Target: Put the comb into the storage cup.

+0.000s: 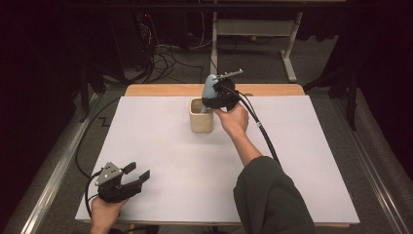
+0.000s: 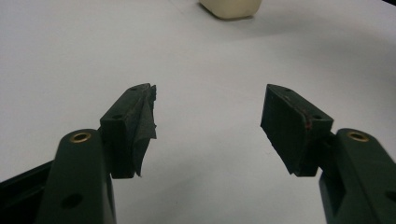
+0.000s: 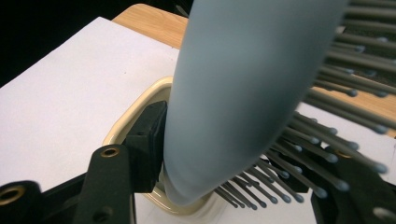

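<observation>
Two tools are in play. The right tool [image 1: 213,100] is clamped on a pale blue hairbrush [image 3: 243,88], its left jaw pressed flat to the brush's smooth back and its right jaw set among the grey bristles [image 3: 299,158]. The brush stands nearly upright, its lower end just above or inside the mouth of a cream container [image 1: 200,115] directly beneath the tool; whether it touches the rim cannot be told. The right hand [image 1: 234,119] grips this tool from the near side, and a black cable [image 1: 263,134] trails back along the forearm. The container rests on the white sheet [image 1: 170,146] covering the worktop, whose wooden edge [image 1: 160,90] shows beyond. Well apart, by the sheet's near left corner, the left tool [image 1: 137,175] rests low with its jaws spread apart and nothing between them, held by the left hand [image 1: 104,209].
</observation>
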Action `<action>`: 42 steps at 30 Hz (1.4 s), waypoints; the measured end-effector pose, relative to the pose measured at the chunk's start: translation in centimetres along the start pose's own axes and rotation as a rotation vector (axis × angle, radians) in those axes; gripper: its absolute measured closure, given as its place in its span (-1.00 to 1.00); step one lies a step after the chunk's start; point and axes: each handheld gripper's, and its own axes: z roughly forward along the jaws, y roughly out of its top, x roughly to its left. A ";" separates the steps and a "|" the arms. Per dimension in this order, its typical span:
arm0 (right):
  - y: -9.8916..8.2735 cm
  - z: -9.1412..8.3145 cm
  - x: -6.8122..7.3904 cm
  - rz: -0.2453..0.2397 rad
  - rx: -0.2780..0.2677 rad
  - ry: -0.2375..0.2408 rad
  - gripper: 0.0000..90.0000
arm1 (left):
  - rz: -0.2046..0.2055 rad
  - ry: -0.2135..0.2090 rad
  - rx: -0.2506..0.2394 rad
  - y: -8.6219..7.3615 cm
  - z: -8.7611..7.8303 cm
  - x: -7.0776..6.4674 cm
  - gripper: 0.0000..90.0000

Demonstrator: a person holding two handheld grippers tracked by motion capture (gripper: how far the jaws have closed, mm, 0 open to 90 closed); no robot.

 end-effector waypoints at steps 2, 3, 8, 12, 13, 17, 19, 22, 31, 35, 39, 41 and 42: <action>0.0 0.0 -0.1 0.003 0.001 -0.005 -0.06 | 0.002 -0.001 -0.001 0.0 0.0 0.0 -0.22; 0.0 0.0 -0.1 0.002 0.001 -0.009 -0.09 | 0.002 -0.004 -0.002 0.0 0.0 0.0 -0.22; -0.3 -0.2 -0.3 -0.005 -0.022 -0.022 -0.19 | 0.004 -0.007 -0.008 0.0 0.0 -0.1 -0.23; -0.7 -0.2 -0.5 -0.012 -0.013 -0.022 -0.28 | 0.004 -0.010 -0.012 0.0 0.0 -0.1 -0.23; -0.8 -0.2 -0.5 -0.013 -0.013 -0.023 -0.30 | 0.005 -0.010 -0.012 0.0 0.0 -0.1 -0.23; -0.8 -0.2 -0.6 -0.010 -0.007 -0.008 -0.37 | 0.007 -0.011 -0.009 0.0 0.0 -0.1 -0.23; -0.9 -0.2 -0.6 -0.016 0.004 -0.006 -0.39 | 0.005 -0.014 -0.010 0.1 0.0 -0.1 -0.24; -1.0 -0.2 -0.8 -0.014 0.016 -0.005 -0.42 | 0.006 -0.015 -0.010 0.1 0.0 -0.2 -0.24; -1.7 -0.7 -1.3 0.005 -0.003 0.014 -0.46 | 0.010 -0.012 -0.008 0.1 0.0 -0.2 -0.24; -1.8 -1.0 -1.3 -0.003 0.000 0.023 -0.46 | 0.010 -0.010 -0.006 0.1 0.0 -0.2 -0.24; -1.9 -1.4 -1.2 -0.003 -0.014 0.034 -0.45 | 0.011 -0.009 -0.006 0.0 0.0 -0.2 -0.23; -2.1 -1.5 -1.2 0.001 -0.027 0.037 -0.44 | 0.010 -0.009 -0.007 0.0 0.0 -0.2 -0.23; -2.2 -1.6 -1.2 0.000 -0.023 0.036 -0.44 | 0.011 -0.009 -0.004 0.0 0.0 -0.2 -0.23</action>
